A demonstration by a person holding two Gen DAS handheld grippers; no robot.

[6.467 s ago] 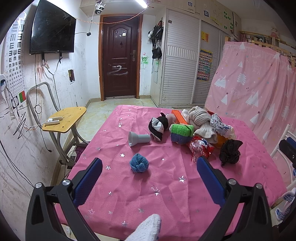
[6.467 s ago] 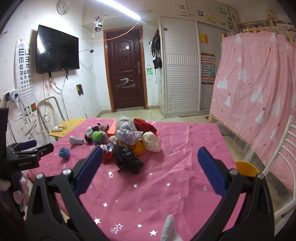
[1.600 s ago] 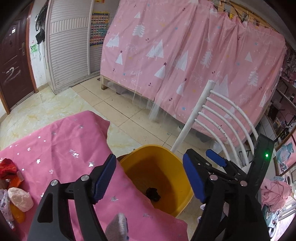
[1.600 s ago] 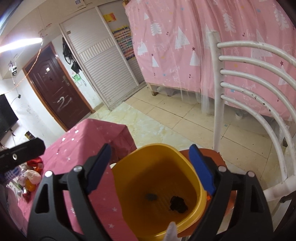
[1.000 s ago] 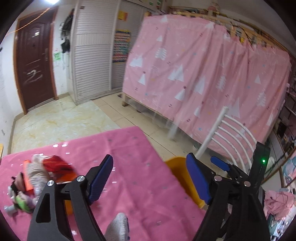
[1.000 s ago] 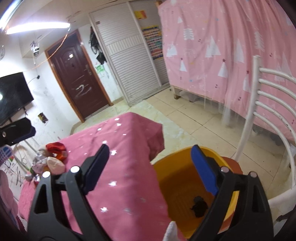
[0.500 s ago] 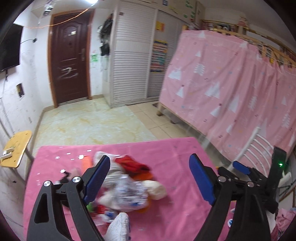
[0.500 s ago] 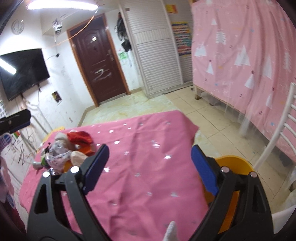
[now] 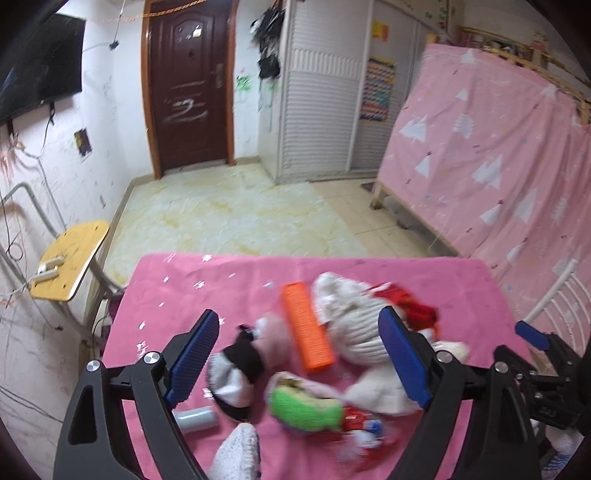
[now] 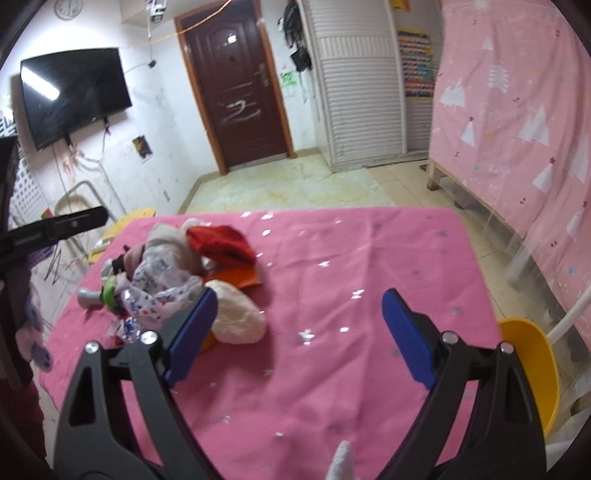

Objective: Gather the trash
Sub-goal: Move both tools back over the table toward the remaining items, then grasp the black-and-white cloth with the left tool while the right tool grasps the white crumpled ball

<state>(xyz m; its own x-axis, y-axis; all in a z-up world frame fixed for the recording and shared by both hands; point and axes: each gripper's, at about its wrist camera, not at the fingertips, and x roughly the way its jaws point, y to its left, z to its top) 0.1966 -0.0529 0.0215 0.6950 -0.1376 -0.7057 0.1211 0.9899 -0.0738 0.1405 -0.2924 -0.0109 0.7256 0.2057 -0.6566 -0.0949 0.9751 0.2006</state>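
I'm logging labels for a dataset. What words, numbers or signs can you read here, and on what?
"2", or perhaps "Z": white scrawl on the door.
Poster: blurred, unreadable.
Printed bag: blurred, unreadable.
Clock: too small.

Tablecloth (image 10: 369, 258): hot pink, dotted with little silver stars.
Comb-like block (image 9: 307, 325): bright orange, ribbed, in the middle of the pile on the tablecloth.
Knit bundle (image 9: 351, 314): cream white, ribbed, just beside the orange block.
Red cloth (image 10: 221, 240): deep red, on the far side of the pile.
Fuzzy piece (image 9: 303, 406): neon green, at the near edge of the pile.
Tube (image 9: 195, 419): grey, beside the pile.
Bin (image 10: 532, 365): yellow-orange, off the tablecloth's right edge.
Curtain (image 9: 498, 147): pink with white trees.
Door (image 10: 236, 92): dark brown.
Left gripper (image 9: 295, 365) pads: blue on black.
Right gripper (image 10: 299, 336) pads: blue, black frame.
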